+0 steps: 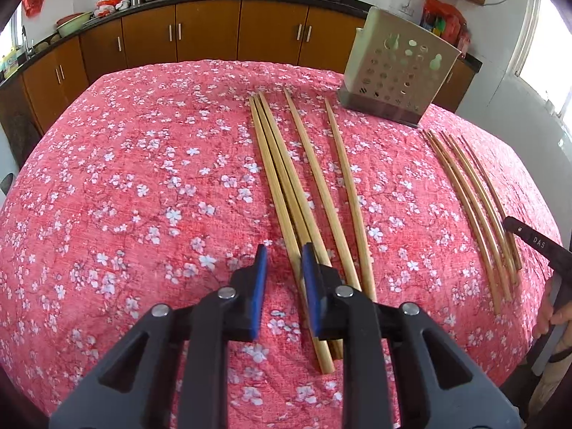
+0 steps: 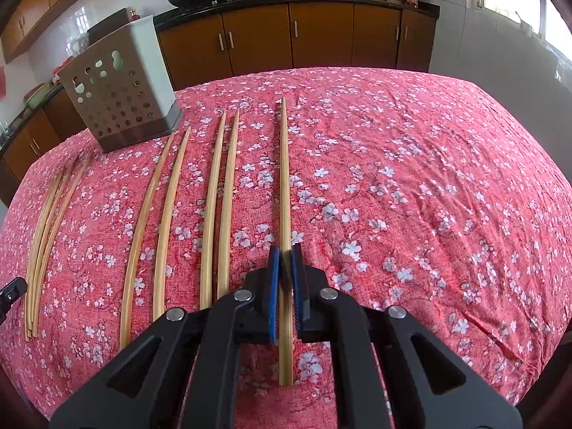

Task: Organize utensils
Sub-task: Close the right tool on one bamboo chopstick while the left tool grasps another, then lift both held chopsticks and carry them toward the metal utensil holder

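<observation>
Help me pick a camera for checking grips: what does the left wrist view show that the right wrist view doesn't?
Only left wrist view: the left claw straddling the leftmost chopstick, and a hand. Only right wrist view: the right claw shut on a single chopstick. Both: the perforated utensil holder, the floral tablecloth and the chopstick rows.

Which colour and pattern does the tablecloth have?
The tablecloth is pinkish red with small white blossoms; the right wrist view shows it best.
</observation>
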Tool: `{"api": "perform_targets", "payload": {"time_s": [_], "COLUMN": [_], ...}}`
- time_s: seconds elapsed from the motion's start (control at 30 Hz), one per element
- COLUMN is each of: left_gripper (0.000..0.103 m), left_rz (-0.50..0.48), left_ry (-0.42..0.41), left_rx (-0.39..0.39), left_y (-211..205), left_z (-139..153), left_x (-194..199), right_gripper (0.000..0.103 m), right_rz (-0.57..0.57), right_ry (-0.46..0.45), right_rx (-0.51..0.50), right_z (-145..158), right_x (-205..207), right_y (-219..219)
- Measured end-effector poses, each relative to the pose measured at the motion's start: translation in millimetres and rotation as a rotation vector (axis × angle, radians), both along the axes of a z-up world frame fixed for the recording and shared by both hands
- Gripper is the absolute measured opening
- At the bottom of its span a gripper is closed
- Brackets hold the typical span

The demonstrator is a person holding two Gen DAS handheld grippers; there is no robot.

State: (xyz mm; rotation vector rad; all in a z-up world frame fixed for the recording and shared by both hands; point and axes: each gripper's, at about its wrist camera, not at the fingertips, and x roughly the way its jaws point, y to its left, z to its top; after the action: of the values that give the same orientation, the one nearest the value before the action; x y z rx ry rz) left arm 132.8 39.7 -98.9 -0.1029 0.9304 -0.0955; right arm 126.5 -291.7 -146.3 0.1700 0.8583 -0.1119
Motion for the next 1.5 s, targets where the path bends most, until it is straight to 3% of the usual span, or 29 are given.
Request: {"api": "perform_targets", "payload": {"time_s": [0.23,0.3,0.5,0.67,1.5], "left_gripper": [0.015,0.008,0.008,0.009,0.01], "left_rz": [0.041,0.061,0.138,0.107,0.096], "left_ry": [0.0,-0.001,-0.001,-0.018,-0.046], "left_rx": [0.104,0.123,0.073,0.049,0.116], "left_y": [1.7,7.0,42.8,54.4,46.0], "left_z": [-7.9,-9.4,-13.3,-15.9,-20.0], "left_x": [14.1,19.3,48.8,52.4,44.0], "right_gripper": [0.008,0.008,0.008,0.008,0.008], "right_rz": [0.002,0.009,0.014,-0.036,-0.05], "right_ry": [-0.003,-0.011,-0.017,-0.024,-0.026], "right_rx": [-0.024,-0.02,-0.022,-0.021,-0.025], "right_z": [-1.1,-2.1,-2.6,-3.9,-5.0], "right_x": [3.2,3.6,18.9,38.9,25.2], "right_y": [1.9,1.3,-10.4,-32.4,-33.5]}}
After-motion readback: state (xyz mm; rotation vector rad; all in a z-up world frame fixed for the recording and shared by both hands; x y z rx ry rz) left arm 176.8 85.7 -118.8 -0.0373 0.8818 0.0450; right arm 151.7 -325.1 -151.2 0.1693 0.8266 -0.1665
